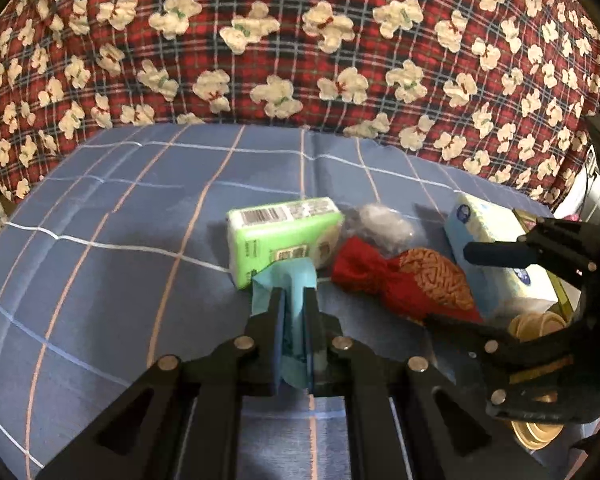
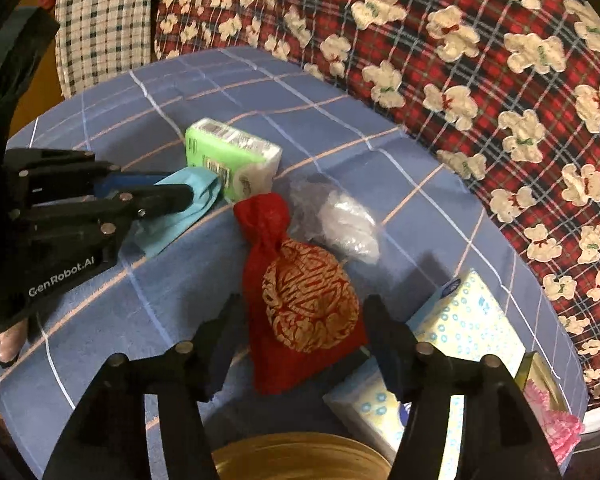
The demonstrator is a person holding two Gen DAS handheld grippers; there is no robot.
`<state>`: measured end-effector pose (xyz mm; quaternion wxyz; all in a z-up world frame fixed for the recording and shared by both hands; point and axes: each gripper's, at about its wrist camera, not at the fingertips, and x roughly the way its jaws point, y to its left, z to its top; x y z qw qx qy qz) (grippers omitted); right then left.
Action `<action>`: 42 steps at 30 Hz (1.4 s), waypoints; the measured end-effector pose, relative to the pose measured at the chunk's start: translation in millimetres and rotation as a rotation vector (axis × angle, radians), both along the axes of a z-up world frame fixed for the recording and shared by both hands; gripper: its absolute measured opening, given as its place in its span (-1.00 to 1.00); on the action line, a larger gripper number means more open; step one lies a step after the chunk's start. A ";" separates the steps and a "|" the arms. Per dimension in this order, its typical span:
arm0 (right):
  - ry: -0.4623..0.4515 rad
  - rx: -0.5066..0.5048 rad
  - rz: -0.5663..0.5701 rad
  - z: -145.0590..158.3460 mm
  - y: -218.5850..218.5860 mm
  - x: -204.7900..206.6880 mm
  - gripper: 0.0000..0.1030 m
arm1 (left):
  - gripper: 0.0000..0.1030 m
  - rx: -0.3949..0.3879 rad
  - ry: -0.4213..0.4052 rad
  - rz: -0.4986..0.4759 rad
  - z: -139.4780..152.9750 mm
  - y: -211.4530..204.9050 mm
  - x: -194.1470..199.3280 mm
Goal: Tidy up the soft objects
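Note:
My left gripper (image 1: 293,296) is shut on a light blue soft packet (image 1: 290,280), held just in front of a green tissue pack (image 1: 280,232); both also show in the right wrist view, the left gripper (image 2: 188,196) and the packet (image 2: 188,204). My right gripper (image 2: 300,316) is open, its fingers either side of a red and gold drawstring pouch (image 2: 300,300) lying on the blue checked sheet (image 2: 120,304). The pouch (image 1: 404,280) also shows in the left wrist view. A clear crumpled plastic bag (image 2: 340,224) lies behind the pouch. A pale tissue pack (image 2: 460,328) lies to its right.
A red plaid quilt with white bears (image 1: 300,40) rises behind the sheet. A round golden tin (image 2: 300,456) sits under my right gripper. A box with pink lace (image 2: 548,400) sits at the far right. A checked pillow (image 2: 100,20) lies at back left.

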<state>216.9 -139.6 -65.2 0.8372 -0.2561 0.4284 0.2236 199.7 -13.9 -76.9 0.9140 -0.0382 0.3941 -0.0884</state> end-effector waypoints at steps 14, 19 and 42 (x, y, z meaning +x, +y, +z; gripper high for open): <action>0.103 0.029 0.011 -8.7 -2.8 8.7 -0.69 | -0.51 0.038 0.063 0.020 -8.4 -1.5 7.3; 0.057 0.067 0.020 -1.0 -4.1 3.5 -0.75 | -0.82 0.093 0.009 0.001 -1.1 -12.2 0.3; -0.165 0.234 -0.021 32.6 -25.3 -16.6 -0.77 | -0.86 0.069 -0.216 0.056 27.1 -1.3 -29.1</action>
